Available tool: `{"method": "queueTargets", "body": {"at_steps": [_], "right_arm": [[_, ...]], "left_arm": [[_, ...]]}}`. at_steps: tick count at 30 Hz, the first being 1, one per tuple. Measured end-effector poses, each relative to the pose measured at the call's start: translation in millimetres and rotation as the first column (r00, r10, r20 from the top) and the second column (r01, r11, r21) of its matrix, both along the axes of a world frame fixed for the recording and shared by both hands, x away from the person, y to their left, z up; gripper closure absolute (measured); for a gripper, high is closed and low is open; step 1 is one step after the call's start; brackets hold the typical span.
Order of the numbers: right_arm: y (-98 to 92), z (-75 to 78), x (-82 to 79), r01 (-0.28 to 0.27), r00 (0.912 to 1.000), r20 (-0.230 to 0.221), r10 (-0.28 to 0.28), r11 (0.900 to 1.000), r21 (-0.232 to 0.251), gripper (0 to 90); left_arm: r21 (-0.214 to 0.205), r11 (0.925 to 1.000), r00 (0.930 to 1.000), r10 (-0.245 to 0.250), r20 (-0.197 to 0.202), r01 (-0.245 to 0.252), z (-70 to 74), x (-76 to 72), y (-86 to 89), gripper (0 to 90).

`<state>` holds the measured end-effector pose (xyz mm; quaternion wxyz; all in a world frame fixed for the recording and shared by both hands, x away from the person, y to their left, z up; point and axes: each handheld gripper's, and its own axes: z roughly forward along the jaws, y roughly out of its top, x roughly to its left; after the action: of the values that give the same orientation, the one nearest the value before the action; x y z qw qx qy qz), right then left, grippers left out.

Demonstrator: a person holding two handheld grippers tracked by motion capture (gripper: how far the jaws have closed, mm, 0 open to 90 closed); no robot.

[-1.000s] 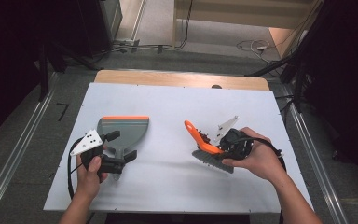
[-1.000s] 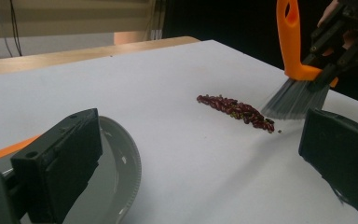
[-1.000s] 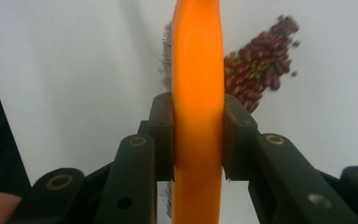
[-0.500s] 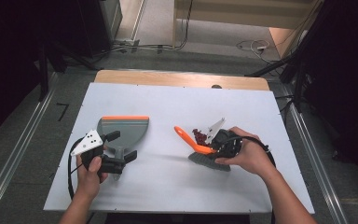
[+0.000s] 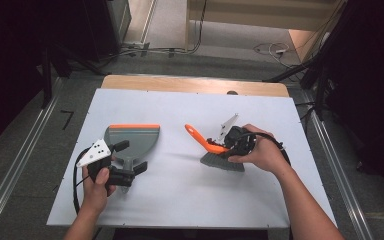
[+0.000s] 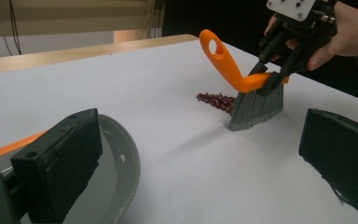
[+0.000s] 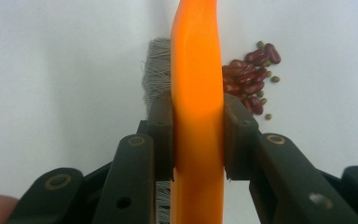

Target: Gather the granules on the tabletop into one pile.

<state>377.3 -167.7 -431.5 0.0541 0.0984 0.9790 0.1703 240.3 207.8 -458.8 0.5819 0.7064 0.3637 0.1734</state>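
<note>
No readable text anywhere here: no labels, brands, numbers or signs on anything on the counter [image 5: 180, 200].

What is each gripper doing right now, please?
Left gripper: open around the dustpan handle.
Right gripper: shut on the brush handle.
</note>
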Motion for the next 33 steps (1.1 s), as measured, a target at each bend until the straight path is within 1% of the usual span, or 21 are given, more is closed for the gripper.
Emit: {"method": "queueTargets", "body": {"at_steps": [1,3,5,7,8,9,10,12,13,14,15,18,19,22,23,24,28,29,31,32,33], "right_arm": [[0.4,-0.1,2.9,-0.007,0.9999,0.009,0.007,1.0000,0.004,67.9],[1.8,0.3,5.7,-0.002,1.0000,-0.001,0.002,1.0000,0.001,67.9],[3.9,0.7,8.6,0.000,1.0000,0.007,0.000,1.0000,0.002,67.9],[5.9,0.9,10.9,-0.001,1.0000,0.005,0.001,1.0000,0.000,67.9],[6.7,0.7,13.7,-0.013,0.9998,0.017,0.013,0.9999,0.002,67.9],[7.4,0.7,14.4,-0.007,1.0000,0.005,0.007,1.0000,-0.001,67.9],[7.7,0.9,16.3,-0.008,0.9999,0.014,0.008,1.0000,0.000,67.8],[8.8,0.9,19.2,-0.002,0.9999,0.012,0.003,1.0000,-0.005,67.8],[9.1,0.5,21.1,-0.015,0.9998,0.015,0.015,0.9999,-0.002,67.8],[9.9,0.9,21.2,-0.005,1.0000,0.005,0.005,1.0000,-0.002,67.8],[10.4,1.0,22.8,-0.007,0.9999,0.015,0.007,1.0000,-0.003,67.8],[11.4,1.6,26.2,-0.018,0.9997,0.015,0.018,0.9998,-0.012,67.8],[12.2,1.4,26.4,-0.006,0.9999,0.010,0.006,1.0000,-0.007,67.8],[12.3,2.1,30.2,-0.016,0.9998,0.013,0.016,0.9998,-0.012,67.8],[13.0,1.7,30.4,0.002,1.0000,0.006,-0.002,1.0000,-0.001,67.8],[13.0,2.1,31.3,0.011,0.9999,0.012,-0.011,0.9999,-0.002,67.8],[14.9,3.1,34.0,0.007,0.9998,0.016,-0.006,0.9999,-0.016,67.8],[15.8,3.1,34.0,0.019,0.9997,0.018,-0.019,0.9998,-0.011,67.8],[16.5,4.6,35.4,-0.003,0.9998,0.019,0.004,0.9996,-0.029,67.8],[16.9,4.8,36.0,-0.007,0.9997,0.024,0.008,0.9995,-0.031,67.9],[17.8,4.6,35.9,-0.009,0.9998,0.020,0.010,0.9997,-0.024,67.9]], "left_arm": [[-0.001,1.0000,1.0000,0.000,0.000,0.000,-0.1,0.0,0.0,0.0],[-0.002,1.0000,1.0000,0.001,-0.001,-0.001,-0.1,-0.1,0.2,0.0],[-0.001,1.0000,1.0000,0.001,0.000,-0.001,-0.1,0.1,0.5,0.0],[-0.002,1.0000,1.0000,0.002,0.000,-0.002,0.0,0.1,0.7,0.0],[-0.001,1.0000,1.0000,0.002,0.000,-0.002,0.0,0.1,0.7,0.0],[-0.001,1.0000,1.0000,0.001,0.000,-0.001,0.0,0.0,0.7,0.0],[-0.001,1.0000,1.0000,0.001,0.000,-0.001,0.0,-0.1,0.7,0.0],[-0.002,1.0000,1.0000,0.001,0.000,-0.001,0.1,-0.2,0.7,0.0],[-0.003,1.0000,1.0000,0.001,0.000,-0.001,0.2,-0.3,0.7,0.0],[-0.002,1.0000,1.0000,0.001,0.000,-0.001,0.1,-0.3,0.8,0.0],[-0.002,1.0000,1.0000,0.001,0.000,-0.001,0.2,-0.3,0.8,0.0],[-0.004,1.0000,1.0000,0.001,0.001,-0.001,0.1,-0.1,0.9,0.0],[-0.002,1.0000,1.0000,0.000,0.001,0.000,0.1,0.0,1.1,0.0],[-0.004,1.0000,1.0000,0.000,0.001,0.000,0.0,0.1,1.2,0.0],[-0.004,1.0000,1.0000,0.001,0.001,-0.001,0.1,0.1,1.3,0.0],[-0.005,1.0000,1.0000,0.000,0.002,0.000,0.0,0.1,1.4,0.0],[-0.005,1.0000,1.0000,0.000,0.002,0.000,0.4,0.0,1.9,0.0],[-0.005,1.0000,1.0000,0.001,0.001,-0.001,0.4,0.0,2.0,0.0],[-0.004,1.0000,1.0000,0.001,0.001,-0.001,0.4,0.0,2.3,0.0],[-0.006,1.0000,1.0000,0.001,0.002,-0.001,0.4,0.0,2.2,0.0],[-0.006,1.0000,1.0000,0.002,0.002,-0.002,0.5,-0.1,2.2,0.0]]}}
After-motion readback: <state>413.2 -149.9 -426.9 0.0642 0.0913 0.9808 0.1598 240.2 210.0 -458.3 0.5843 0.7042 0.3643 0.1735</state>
